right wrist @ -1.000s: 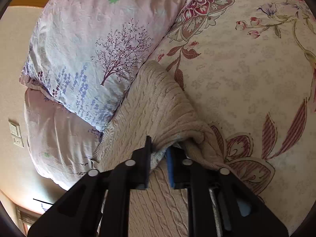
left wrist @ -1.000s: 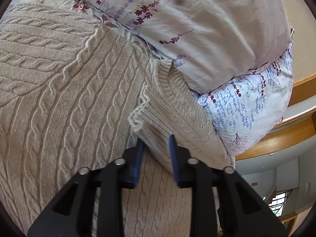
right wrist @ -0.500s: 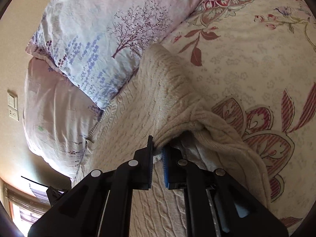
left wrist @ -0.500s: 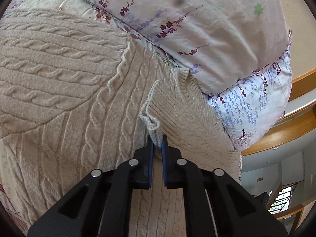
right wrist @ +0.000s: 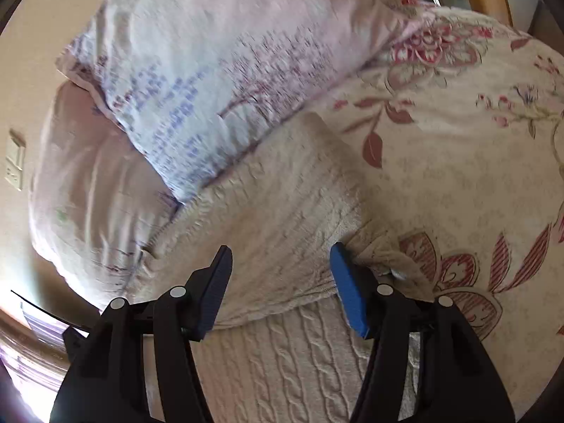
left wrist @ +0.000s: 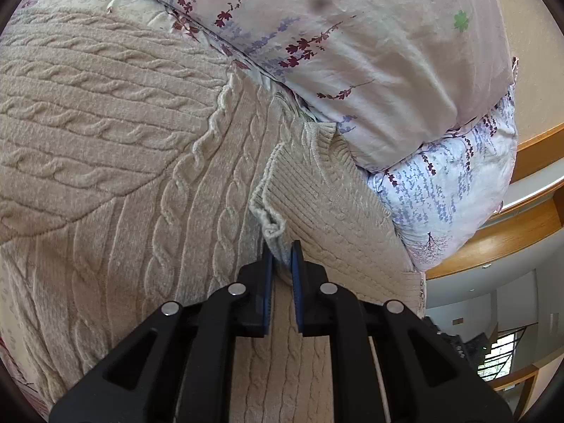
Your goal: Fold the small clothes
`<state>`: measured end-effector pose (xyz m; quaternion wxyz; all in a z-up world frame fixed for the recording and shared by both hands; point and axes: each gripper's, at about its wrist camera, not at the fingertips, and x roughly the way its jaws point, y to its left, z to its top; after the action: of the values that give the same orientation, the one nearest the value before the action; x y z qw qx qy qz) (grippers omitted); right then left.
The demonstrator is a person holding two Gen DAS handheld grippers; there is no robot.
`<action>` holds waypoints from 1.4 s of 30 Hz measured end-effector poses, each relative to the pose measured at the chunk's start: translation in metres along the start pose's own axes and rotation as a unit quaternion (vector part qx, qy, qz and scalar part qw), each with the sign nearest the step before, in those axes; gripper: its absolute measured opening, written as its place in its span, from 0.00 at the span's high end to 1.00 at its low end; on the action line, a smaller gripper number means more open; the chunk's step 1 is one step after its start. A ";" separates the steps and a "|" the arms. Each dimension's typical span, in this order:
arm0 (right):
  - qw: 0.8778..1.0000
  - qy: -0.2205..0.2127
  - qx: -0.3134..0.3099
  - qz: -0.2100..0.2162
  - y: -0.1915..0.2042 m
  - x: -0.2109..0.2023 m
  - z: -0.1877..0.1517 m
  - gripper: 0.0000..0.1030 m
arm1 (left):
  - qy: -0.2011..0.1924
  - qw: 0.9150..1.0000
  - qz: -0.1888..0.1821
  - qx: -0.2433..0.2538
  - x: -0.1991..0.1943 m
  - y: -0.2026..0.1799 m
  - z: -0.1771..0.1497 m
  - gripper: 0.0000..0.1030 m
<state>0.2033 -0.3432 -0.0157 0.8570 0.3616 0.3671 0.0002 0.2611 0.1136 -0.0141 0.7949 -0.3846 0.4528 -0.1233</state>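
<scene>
Left tongs (left wrist: 281, 246) clamped on the ribbed cuff (left wrist: 273, 224) of a beige cable-knit sweater (left wrist: 105, 148); right tongs (right wrist: 281, 264) spread wide apart, gripping nothing.

Cuff bunched between the left fingertips, sleeve running off to the right, laid over the sweater's body. Beyond it, pressed against two stacked floral pillows (left wrist: 370, 53). In the right view, blurred: a folded-over part of the sweater (right wrist: 282, 211) between the open fingers, spread on a floral bedspread (right wrist: 458, 158), pillows (right wrist: 211, 70) touching its far edge, a wall switch (right wrist: 14, 158) at left.
</scene>
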 end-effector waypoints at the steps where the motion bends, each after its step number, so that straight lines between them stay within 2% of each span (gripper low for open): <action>1: 1.000 -0.020 -0.017 -0.001 0.002 -0.003 -0.004 0.41 | 0.004 1.000 -0.007 -0.004 -0.004 0.001 -0.001 0.84; 2: 0.999 -0.021 -0.035 -0.009 0.005 -0.002 -0.007 0.40 | 0.007 1.000 -0.012 -0.006 -0.009 0.002 -0.002 0.71; 3: 0.998 -0.025 -0.051 -0.016 0.007 -0.002 -0.010 0.40 | 0.007 1.000 -0.017 -0.002 -0.016 0.001 -0.003 0.64; 4: 0.997 -0.028 -0.064 -0.022 0.010 -0.002 -0.012 0.39 | 0.000 1.000 -0.017 0.008 -0.025 0.000 -0.005 0.51; 5: 0.997 -0.031 -0.072 -0.023 0.010 -0.002 -0.014 0.37 | -0.012 1.000 -0.013 0.021 -0.037 -0.001 -0.007 0.43; 7: 0.996 -0.032 -0.078 -0.017 0.010 -0.002 -0.015 0.33 | -0.039 0.998 -0.005 0.046 -0.064 0.001 -0.009 0.38; 9: 0.997 -0.033 -0.076 -0.003 0.007 -0.004 -0.014 0.30 | -0.064 0.996 -0.002 0.055 -0.094 0.013 -0.011 0.36; 13: 0.996 -0.043 -0.077 0.021 0.004 -0.004 -0.016 0.25 | -0.126 0.991 0.039 0.009 -0.153 0.061 -0.004 0.34; 16: 0.996 -0.043 -0.075 0.031 0.005 -0.004 -0.015 0.23 | -0.159 0.982 0.078 -0.060 -0.182 0.102 0.006 0.36; 21: 0.995 -0.044 -0.074 0.041 0.004 -0.005 -0.015 0.21 | -0.176 0.968 0.091 -0.155 -0.199 0.147 0.017 0.42; 25: 0.995 -0.044 -0.070 0.049 0.002 -0.005 -0.015 0.21 | -0.188 0.960 0.079 -0.192 -0.200 0.161 0.026 0.46; 27: 0.995 -0.045 -0.069 0.051 0.002 -0.004 -0.015 0.20 | -0.195 0.956 0.074 -0.205 -0.201 0.167 0.031 0.47; 30: 0.995 -0.045 -0.070 0.053 0.003 -0.005 -0.016 0.20 | -0.210 0.950 0.071 -0.221 -0.201 0.178 0.037 0.58; 33: 0.995 -0.046 -0.069 0.056 0.002 -0.005 -0.016 0.19 | -0.218 0.944 0.059 -0.241 -0.201 0.189 0.041 0.73; 35: 0.995 -0.046 -0.068 0.059 0.001 -0.005 -0.016 0.19 | -0.219 0.941 0.057 -0.252 -0.200 0.195 0.042 0.91; 38: 0.995 -0.046 -0.068 0.062 0.001 -0.005 -0.016 0.18 | -0.224 0.940 0.049 -0.251 -0.199 0.194 0.042 0.92; 40: 0.995 -0.046 -0.069 0.063 0.001 -0.005 -0.016 0.18 | -0.236 0.945 0.043 -0.224 -0.203 0.176 0.044 0.93; 42: 0.994 -0.046 -0.069 0.065 0.002 -0.004 -0.016 0.17 | -0.241 0.950 0.014 -0.198 -0.205 0.155 0.046 0.93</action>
<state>0.1905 -0.3334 -0.0193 0.8940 0.3241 0.3024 0.0651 0.1604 0.3528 0.0157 0.7901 -0.5457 0.2684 0.0764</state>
